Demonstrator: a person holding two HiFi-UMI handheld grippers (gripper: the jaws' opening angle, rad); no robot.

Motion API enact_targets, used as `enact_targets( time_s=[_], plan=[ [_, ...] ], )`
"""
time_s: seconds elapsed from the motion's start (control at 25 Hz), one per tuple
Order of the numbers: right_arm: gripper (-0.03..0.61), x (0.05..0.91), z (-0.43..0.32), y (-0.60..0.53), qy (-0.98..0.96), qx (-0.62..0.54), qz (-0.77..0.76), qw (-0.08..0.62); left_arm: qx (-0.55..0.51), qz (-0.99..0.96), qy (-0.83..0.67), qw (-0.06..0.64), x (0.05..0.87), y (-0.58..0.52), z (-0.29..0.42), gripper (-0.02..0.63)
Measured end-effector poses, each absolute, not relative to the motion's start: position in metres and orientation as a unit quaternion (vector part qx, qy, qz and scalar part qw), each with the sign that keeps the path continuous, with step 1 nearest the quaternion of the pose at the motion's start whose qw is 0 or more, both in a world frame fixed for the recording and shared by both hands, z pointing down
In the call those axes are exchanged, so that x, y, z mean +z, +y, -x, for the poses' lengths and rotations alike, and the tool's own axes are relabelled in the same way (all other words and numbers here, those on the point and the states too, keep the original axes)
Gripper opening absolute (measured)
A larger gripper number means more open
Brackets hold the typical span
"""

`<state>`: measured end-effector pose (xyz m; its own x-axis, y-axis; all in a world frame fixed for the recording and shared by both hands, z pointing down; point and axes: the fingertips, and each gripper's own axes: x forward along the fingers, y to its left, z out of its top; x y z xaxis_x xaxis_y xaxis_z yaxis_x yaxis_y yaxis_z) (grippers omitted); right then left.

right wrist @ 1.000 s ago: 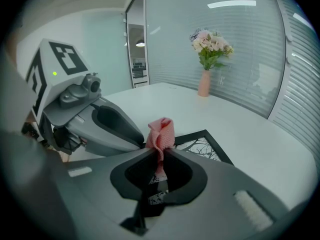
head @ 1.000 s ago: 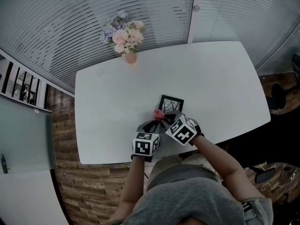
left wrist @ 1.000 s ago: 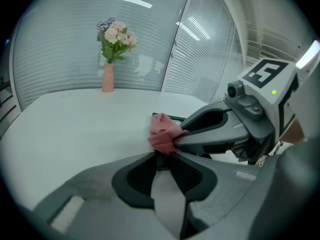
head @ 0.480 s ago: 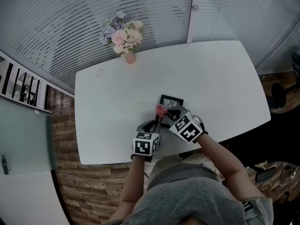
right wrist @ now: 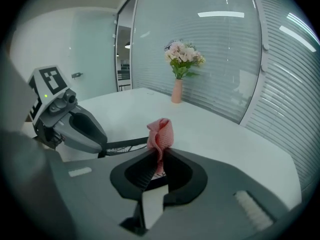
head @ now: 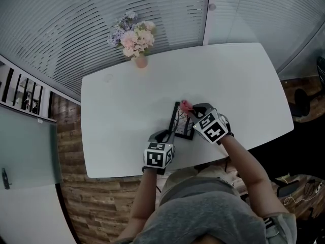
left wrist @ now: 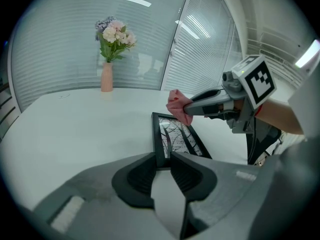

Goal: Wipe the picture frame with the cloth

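Note:
A black picture frame [head: 184, 122] with a tree print lies near the front edge of the white table [head: 122, 100]. My left gripper [head: 169, 134] is shut on the frame's near edge [left wrist: 162, 160], and the frame [left wrist: 178, 135] stretches away from its jaws. My right gripper [head: 190, 109] is shut on a bunched pink cloth [head: 185, 105], which rests at the frame's far end. In the right gripper view the cloth [right wrist: 160, 133] sticks up from between the jaws, with the frame [right wrist: 127, 144] seen edge-on beyond it. Whether the frame is raised off the table is not clear.
A pink vase of flowers [head: 135, 40] stands at the table's far left edge, well away from both grippers. A blind-covered glass wall runs behind the table. The person's body is close against the table's front edge.
My right gripper has carried the cloth from the frame's near left side across to its far end. More of the frame now shows. The left gripper has stayed in place.

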<state>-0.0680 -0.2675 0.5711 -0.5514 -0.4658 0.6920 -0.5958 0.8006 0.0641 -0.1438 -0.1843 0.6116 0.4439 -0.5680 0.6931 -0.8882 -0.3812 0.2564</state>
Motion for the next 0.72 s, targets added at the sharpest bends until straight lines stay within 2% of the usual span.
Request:
enact_targets(
  time_s=[0.72],
  plan=[
    [0.040, 0.597, 0.052, -0.285, -0.848, 0.048, -0.315, 0.424, 0.258, -0.790, -0.460, 0.313, 0.612, -0.184, 0.144, 0.081]
  ],
)
